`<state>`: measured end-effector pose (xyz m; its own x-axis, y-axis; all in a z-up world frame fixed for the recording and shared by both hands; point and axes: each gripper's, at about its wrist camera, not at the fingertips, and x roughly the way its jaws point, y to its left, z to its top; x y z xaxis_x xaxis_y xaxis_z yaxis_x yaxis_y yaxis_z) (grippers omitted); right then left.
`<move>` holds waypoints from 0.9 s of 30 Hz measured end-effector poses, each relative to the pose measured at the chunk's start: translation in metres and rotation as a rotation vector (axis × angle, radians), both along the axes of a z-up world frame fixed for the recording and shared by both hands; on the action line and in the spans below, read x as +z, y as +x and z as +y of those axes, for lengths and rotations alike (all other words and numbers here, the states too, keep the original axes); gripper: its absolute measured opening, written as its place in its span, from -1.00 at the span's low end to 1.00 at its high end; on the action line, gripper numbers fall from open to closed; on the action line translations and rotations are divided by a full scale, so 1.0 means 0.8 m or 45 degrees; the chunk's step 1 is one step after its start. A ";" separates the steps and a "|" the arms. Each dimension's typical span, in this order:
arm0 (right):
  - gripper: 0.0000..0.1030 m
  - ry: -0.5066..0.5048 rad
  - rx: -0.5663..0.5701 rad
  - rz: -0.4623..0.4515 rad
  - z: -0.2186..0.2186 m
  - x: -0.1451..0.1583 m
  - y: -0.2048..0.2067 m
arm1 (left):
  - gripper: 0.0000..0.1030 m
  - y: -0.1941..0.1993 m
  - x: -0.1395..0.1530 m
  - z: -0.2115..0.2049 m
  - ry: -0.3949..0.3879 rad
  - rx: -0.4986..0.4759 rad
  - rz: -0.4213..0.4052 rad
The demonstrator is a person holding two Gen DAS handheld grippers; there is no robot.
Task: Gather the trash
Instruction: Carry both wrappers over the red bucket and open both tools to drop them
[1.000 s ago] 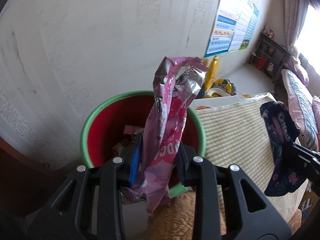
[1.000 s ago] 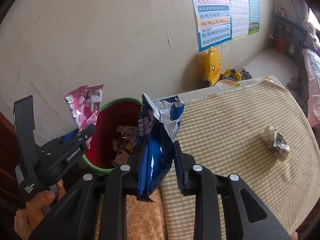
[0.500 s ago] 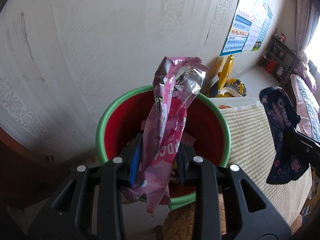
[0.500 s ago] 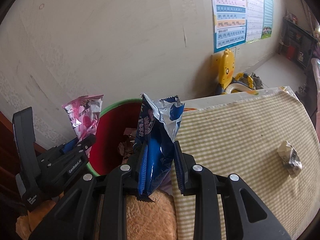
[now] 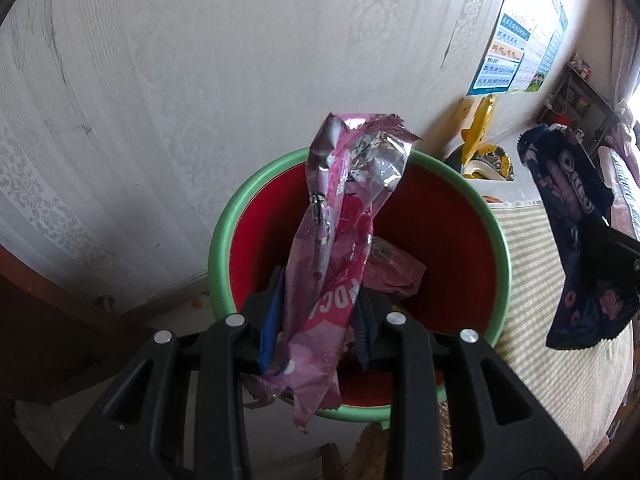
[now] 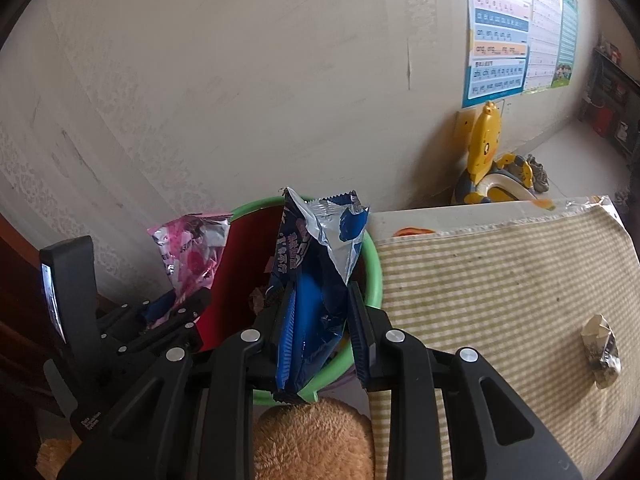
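Here, both tools poise over the red bin [image 5: 440, 216], the left tool [image 5: 316, 332] pinching a light, crinkly pink wrapper [image 5: 340, 248] low, the right tool [image 6: 320, 332] likewise a slippery blue one [image 6: 316, 280].

- Grippers: two, the left gripper [image 5: 316, 320] and the right gripper [image 6: 322, 330].
- Held snack wrappers: two, one pink wrapper [image 5: 340, 240] and one blue wrapper [image 6: 316, 276] (one in each gripper).
- Bins: one red bin [image 5: 440, 216] with a green rim, holding loose scraps too jumbled to count.
- Crumpled paper wads: one crumpled wad [image 6: 602, 350] on the cloth.
- Checked tablecloths: one checked tablecloth [image 6: 500, 280].
- Yellow duck toys: one yellow duck toy [image 6: 486, 148] by the wall.
- Wall charts: at least two wall charts [image 6: 500, 36] side by side.
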<state>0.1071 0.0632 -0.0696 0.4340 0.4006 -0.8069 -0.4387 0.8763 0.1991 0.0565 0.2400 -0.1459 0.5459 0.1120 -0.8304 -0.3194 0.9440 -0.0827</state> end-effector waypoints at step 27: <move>0.18 0.055 0.039 -0.027 0.013 0.000 -0.004 | 0.21 0.001 0.001 0.002 0.013 -0.006 0.010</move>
<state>0.1039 0.0735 -0.0697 0.4377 0.4481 -0.7795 -0.4693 0.8533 0.2270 0.0572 0.2413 -0.1449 0.5400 0.1179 -0.8334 -0.3155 0.9463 -0.0705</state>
